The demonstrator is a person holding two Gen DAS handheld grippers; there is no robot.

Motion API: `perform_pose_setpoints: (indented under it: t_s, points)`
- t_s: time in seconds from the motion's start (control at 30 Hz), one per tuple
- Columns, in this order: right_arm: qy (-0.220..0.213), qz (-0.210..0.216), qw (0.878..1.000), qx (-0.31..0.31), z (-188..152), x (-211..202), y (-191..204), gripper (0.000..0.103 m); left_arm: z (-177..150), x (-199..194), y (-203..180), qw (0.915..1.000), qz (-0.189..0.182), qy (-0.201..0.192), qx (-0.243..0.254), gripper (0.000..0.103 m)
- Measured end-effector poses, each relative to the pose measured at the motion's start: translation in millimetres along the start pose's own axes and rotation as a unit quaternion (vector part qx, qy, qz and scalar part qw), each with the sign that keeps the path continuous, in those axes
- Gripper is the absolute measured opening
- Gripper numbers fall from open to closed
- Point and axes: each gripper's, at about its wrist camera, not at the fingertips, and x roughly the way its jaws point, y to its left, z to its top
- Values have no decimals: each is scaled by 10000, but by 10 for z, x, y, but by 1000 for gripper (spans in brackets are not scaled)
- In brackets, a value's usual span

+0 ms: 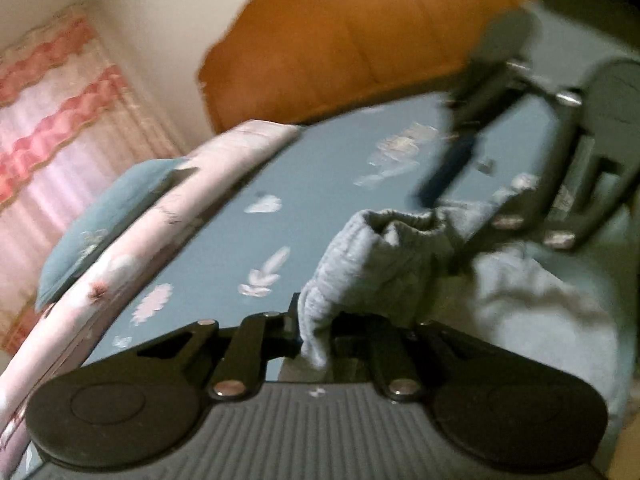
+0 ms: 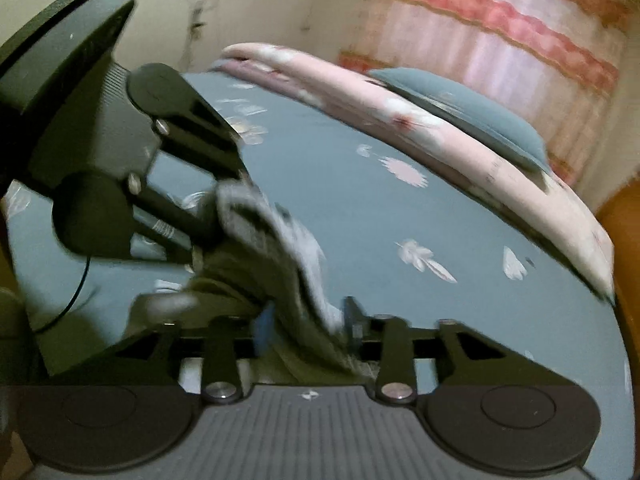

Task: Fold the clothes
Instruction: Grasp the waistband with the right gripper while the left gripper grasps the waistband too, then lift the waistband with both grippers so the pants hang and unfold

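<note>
A grey knit garment (image 1: 360,248) hangs bunched between both grippers above the blue bed sheet (image 1: 224,220). In the left wrist view my left gripper (image 1: 316,330) is shut on one edge of it, the cloth spilling out between the fingers. My right gripper (image 1: 448,228) comes in from the upper right, shut on the garment's gathered edge. In the right wrist view the right gripper (image 2: 308,326) pinches the grey garment (image 2: 280,248), while the left gripper (image 2: 212,218) holds its other end at the left. Both views are motion-blurred.
The bed sheet (image 2: 400,208) has white flower prints. A folded pink quilt (image 2: 460,148) lies along the far side with a blue pillow (image 2: 472,116) behind it. An orange wooden headboard (image 1: 360,40) and pink-striped curtains (image 2: 520,40) border the bed.
</note>
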Motion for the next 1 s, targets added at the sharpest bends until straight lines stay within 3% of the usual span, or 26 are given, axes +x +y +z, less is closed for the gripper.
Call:
perform_pose_setpoints:
  t_s: [0.27,0.5,0.67,0.8,1.0]
  points:
    - [309,-361,9963,715,-474,-81,-326,63,11,-107,238,9980,368,-291,-424,9]
    - [207,292,9909,1298,-608,101,-569,68,-126,-177,331,9970,485,-129,-591,9]
    - [150,789,9838,1604,-680,257,-720,70,-317,-191,549,9929,640,1,-1002,9]
    - [289,802,9820,1686,-705,398,-801,72,-482,-197,608,9904,733,170,-1163,10]
    - [322,839,9671,2378,-850,401,-920,72,-586,-182,650,9889,741,241,-1263,10]
